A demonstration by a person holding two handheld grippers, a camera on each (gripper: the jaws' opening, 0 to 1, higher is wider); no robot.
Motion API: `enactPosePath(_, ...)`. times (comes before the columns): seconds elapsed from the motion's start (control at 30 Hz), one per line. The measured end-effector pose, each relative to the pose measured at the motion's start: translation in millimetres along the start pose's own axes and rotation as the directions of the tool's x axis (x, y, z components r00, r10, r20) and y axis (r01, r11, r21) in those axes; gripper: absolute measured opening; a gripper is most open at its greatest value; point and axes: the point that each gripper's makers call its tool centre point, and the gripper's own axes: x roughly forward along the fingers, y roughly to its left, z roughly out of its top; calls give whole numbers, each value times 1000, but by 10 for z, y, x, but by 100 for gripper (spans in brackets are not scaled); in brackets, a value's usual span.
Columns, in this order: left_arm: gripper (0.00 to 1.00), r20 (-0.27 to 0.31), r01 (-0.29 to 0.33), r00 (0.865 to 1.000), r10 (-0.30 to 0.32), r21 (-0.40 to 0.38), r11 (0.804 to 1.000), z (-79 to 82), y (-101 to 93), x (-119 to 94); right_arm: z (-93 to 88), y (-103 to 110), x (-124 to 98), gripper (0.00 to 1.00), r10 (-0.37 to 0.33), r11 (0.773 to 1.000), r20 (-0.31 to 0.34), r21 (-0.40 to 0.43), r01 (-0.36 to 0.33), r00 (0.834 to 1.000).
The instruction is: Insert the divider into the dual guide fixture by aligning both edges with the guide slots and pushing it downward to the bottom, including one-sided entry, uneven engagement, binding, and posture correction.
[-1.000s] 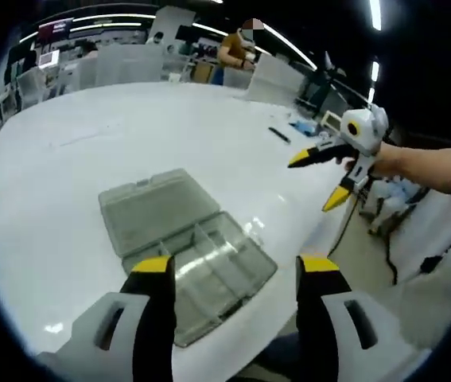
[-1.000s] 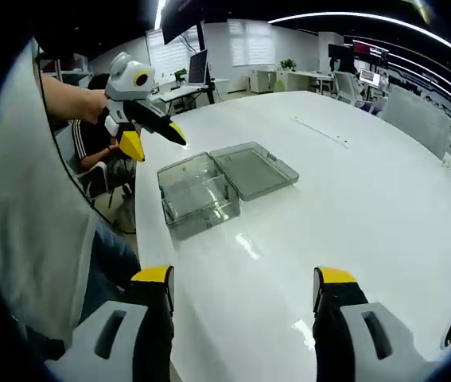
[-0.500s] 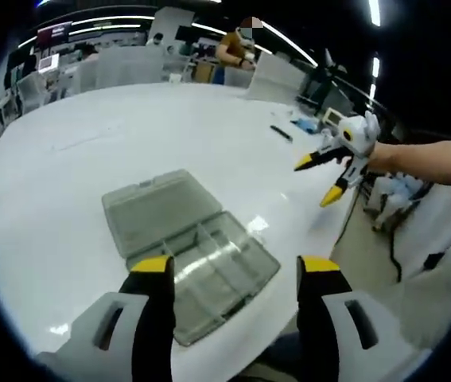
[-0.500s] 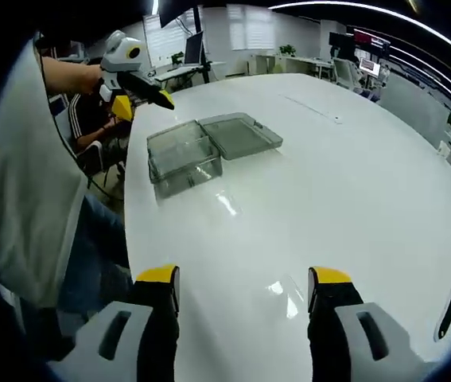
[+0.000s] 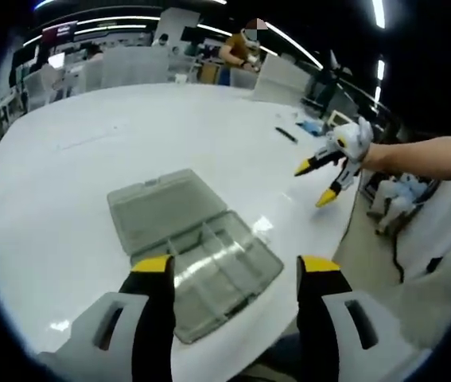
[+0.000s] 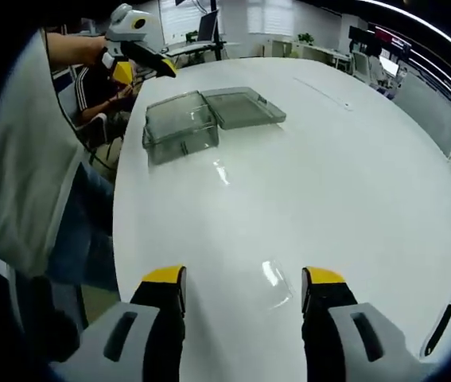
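Clear box lying open on white table, near its edge, lid folded flat beside the tray; thin partitions visible inside the tray. No loose divider identifiable. Left gripper hovering just above the box, jaws spread, holding nothing. Right gripper well apart from the box, above bare tabletop, jaws spread, empty. Small clear piece lying on the table between its jaws; nature unclear. Dark pen-like item farther off.
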Motion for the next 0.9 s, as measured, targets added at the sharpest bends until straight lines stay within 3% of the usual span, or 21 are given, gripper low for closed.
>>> enactPosePath(0.9,76,14,38,999,-40,110,993,6,-71,-14,-215,-75,164,41,73,979,-166,-176,-103,983)
